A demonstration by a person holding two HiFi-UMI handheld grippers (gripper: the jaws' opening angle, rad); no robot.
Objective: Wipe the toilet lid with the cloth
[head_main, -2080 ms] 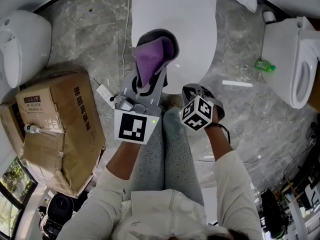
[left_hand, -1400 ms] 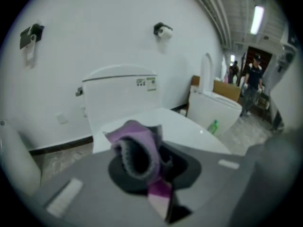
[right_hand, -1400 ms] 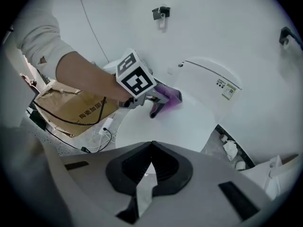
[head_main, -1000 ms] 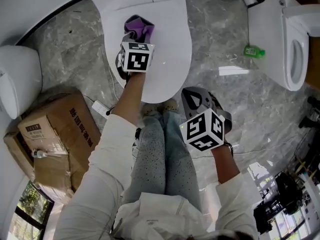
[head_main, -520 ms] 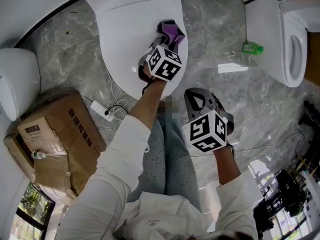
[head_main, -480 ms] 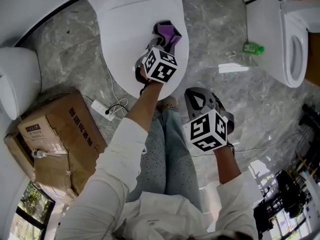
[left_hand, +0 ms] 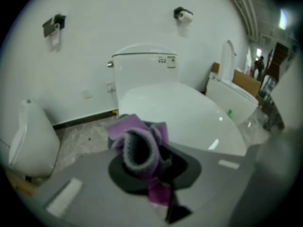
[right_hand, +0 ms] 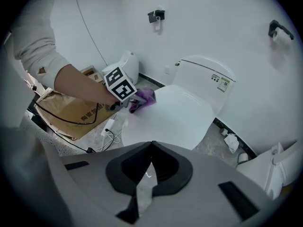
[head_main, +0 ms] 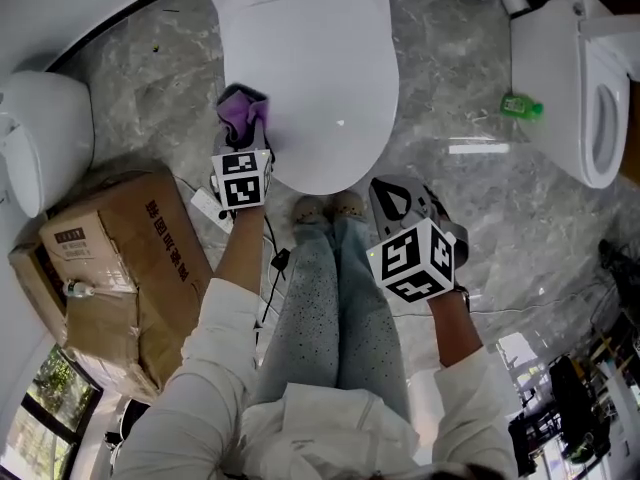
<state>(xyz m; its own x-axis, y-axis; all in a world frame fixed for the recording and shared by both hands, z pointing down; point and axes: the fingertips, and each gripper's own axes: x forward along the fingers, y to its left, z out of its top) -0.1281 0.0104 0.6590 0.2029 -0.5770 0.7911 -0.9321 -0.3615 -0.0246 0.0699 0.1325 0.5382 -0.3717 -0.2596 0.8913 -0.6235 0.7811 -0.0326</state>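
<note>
A white toilet lid [head_main: 315,63] lies closed ahead of me. My left gripper [head_main: 243,130] is shut on a bunched purple cloth [head_main: 238,108] and holds it at the lid's left edge, partly over the floor. In the left gripper view the cloth [left_hand: 137,141] fills the jaws, with the lid [left_hand: 184,115] just beyond it. My right gripper [head_main: 396,196] hangs shut and empty over the floor, near the lid's front right. The right gripper view shows its jaws [right_hand: 150,149] together, and beyond them the cloth [right_hand: 143,97] against the lid [right_hand: 177,117].
A cardboard box [head_main: 110,268] stands at the left, with a white power strip [head_main: 205,206] and cables beside it. A second toilet [head_main: 580,78] and a green bottle [head_main: 525,106] are at the right. Another white fixture [head_main: 40,138] stands far left. The person's legs are below the lid.
My left gripper has swept the cloth from the lid's right side across to its left edge. The right gripper has stayed where it was, shut.
</note>
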